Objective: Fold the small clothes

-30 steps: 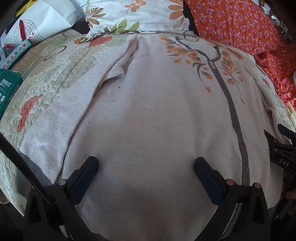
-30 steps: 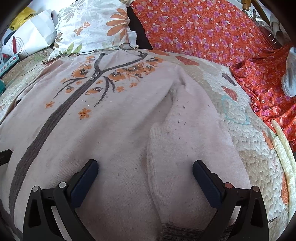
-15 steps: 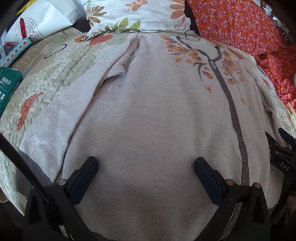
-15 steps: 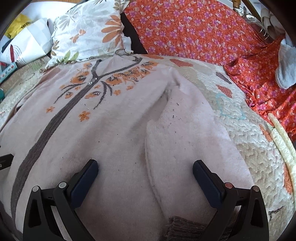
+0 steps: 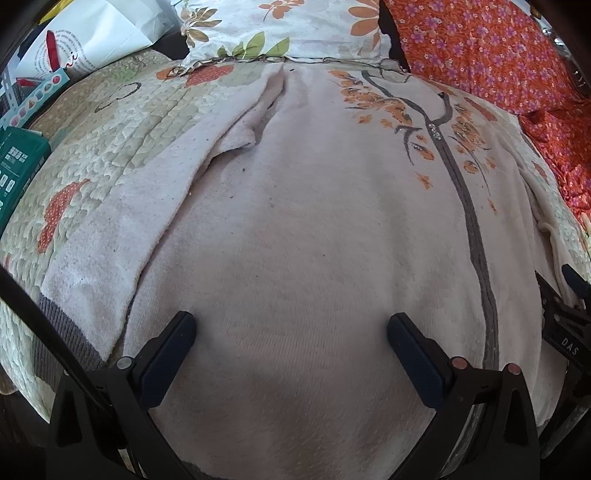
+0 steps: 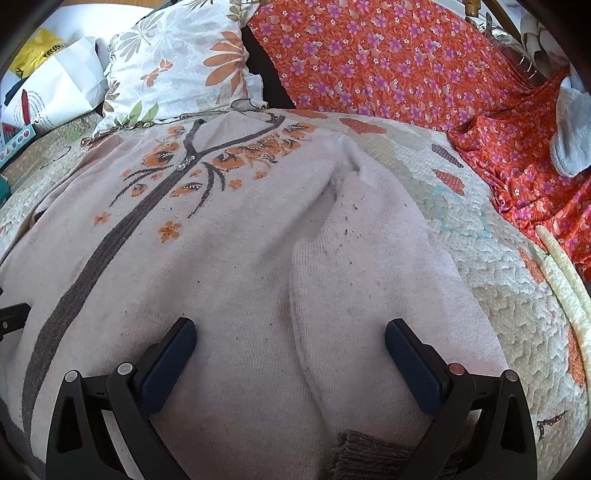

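Note:
A pale pink sweater [image 5: 303, 221] with a grey stripe and orange flower pattern lies flat, front up, on a quilted bed cover [image 5: 110, 125]. Its left sleeve [image 5: 122, 236] runs down along the body, its grey cuff [image 5: 62, 332] near the bed's edge. In the right wrist view the sweater [image 6: 192, 258] shows with its right sleeve [image 6: 373, 280] lying alongside, cuff [image 6: 369, 450] at the bottom. My left gripper [image 5: 291, 339] is open just above the sweater's lower body. My right gripper [image 6: 290, 339] is open over the seam between body and right sleeve. Both are empty.
A floral pillow [image 6: 177, 74] and an orange flowered cloth [image 6: 406, 62] lie beyond the collar. A white paper bag [image 5: 92, 29] and a green box [image 5: 18, 166] sit at the left. A grey-white garment [image 6: 570, 129] lies at the far right. The right gripper's edge [image 5: 565, 317] shows in the left view.
Both grippers have drawn back slightly toward the sweater's hem and tilted up, so more pillow and orange cloth show. The sweater has not moved. Both stay open.

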`<state>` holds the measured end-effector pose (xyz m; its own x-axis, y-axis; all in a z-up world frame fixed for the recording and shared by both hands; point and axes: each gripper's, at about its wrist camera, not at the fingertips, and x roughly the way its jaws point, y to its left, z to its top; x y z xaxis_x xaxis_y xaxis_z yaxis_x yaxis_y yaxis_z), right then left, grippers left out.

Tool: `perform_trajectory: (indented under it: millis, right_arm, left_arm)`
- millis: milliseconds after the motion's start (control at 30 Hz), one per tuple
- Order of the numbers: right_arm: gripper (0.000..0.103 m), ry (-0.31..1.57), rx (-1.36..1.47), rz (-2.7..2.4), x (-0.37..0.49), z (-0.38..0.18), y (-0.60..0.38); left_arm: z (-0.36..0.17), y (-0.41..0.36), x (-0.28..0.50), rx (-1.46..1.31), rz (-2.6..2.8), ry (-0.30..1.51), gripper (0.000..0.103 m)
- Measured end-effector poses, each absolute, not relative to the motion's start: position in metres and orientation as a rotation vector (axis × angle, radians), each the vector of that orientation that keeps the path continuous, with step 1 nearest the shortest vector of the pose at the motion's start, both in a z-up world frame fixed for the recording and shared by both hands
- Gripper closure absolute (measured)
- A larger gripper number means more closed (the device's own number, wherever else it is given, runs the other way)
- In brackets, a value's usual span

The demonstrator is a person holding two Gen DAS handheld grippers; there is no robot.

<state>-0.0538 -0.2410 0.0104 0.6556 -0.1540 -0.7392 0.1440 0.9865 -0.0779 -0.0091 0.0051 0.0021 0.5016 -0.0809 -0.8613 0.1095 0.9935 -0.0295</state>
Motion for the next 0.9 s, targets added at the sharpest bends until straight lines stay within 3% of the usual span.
perform_trajectory:
  millis: [900]
  right_arm:
    - [0.0,0.83,-0.009,-0.166,-0.055,0.01,-0.242]
  left_arm:
    - [0.001,0.008,-0.018,0.058,-0.148,0.973,0.0]
